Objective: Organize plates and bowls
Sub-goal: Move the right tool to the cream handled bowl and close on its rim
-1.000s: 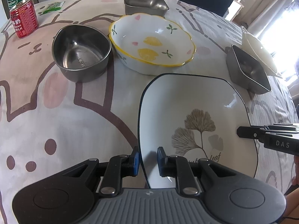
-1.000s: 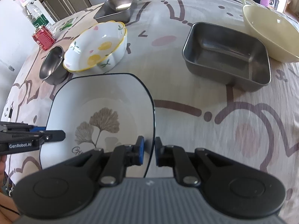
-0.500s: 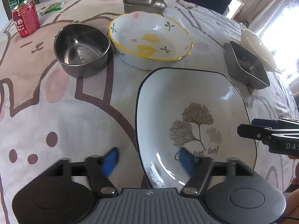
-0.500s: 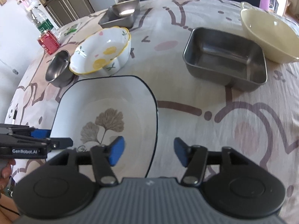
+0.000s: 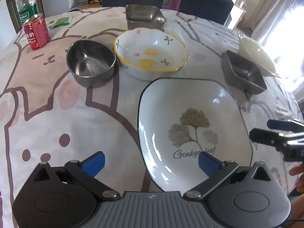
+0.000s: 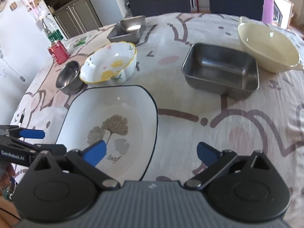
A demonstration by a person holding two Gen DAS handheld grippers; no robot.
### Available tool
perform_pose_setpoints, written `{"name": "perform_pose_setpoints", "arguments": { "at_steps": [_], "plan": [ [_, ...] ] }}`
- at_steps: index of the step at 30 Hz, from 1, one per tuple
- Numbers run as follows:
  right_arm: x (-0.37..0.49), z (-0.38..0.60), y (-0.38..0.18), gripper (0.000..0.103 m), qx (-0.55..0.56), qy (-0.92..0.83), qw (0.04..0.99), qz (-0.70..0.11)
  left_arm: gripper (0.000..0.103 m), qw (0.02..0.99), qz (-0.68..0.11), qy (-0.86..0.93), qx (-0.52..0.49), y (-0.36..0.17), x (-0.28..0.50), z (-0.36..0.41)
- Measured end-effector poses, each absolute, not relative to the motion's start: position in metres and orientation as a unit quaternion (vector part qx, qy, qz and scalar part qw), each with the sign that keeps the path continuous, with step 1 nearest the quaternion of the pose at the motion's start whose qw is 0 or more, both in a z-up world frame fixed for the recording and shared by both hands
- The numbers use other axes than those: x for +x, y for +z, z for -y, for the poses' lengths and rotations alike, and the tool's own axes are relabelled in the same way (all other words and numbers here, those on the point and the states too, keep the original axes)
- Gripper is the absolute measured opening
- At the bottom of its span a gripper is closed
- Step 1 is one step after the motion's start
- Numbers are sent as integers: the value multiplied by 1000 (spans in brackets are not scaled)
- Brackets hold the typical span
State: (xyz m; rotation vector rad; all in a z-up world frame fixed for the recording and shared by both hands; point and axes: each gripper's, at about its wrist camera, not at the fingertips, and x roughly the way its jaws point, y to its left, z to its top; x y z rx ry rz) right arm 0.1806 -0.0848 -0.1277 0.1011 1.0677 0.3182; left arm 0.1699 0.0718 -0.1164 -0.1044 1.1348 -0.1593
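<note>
Both grippers spread wide, jaws just opened, nothing clamped. Left gripper [image 5: 151, 161] straddling the plate's left rim, one blue pad over cloth, the other above the plate [image 5: 191, 125]; right gripper [image 6: 151, 152] straddling the right rim the same way. Plate flat on the tablecloth [image 5: 57, 114], near edge under the grippers. Floral bowl [image 5: 151, 57] just beyond the far rim, steel bowl [image 5: 91, 62] beside it on the left. Steel tray [image 6: 221, 70] well right of the plate, cream bowl [image 6: 267, 47] behind it, small steel tray [image 5: 144, 18] at the back. Open cloth left of the plate, and between plate and steel tray. Can [image 5: 37, 32] far left.
</note>
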Motion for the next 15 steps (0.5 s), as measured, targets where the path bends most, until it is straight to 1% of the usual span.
{"name": "perform_pose_setpoints", "arguments": {
  "at_steps": [7,15],
  "plan": [
    [169,100,-109,103,47,152,869,-468,103,862,-500,-78,-41,-96,173,-57],
    [171,146,-84,103,59,112,902,-412,103,889,-446,-101,-30,-66,194,-21]
  ]
}}
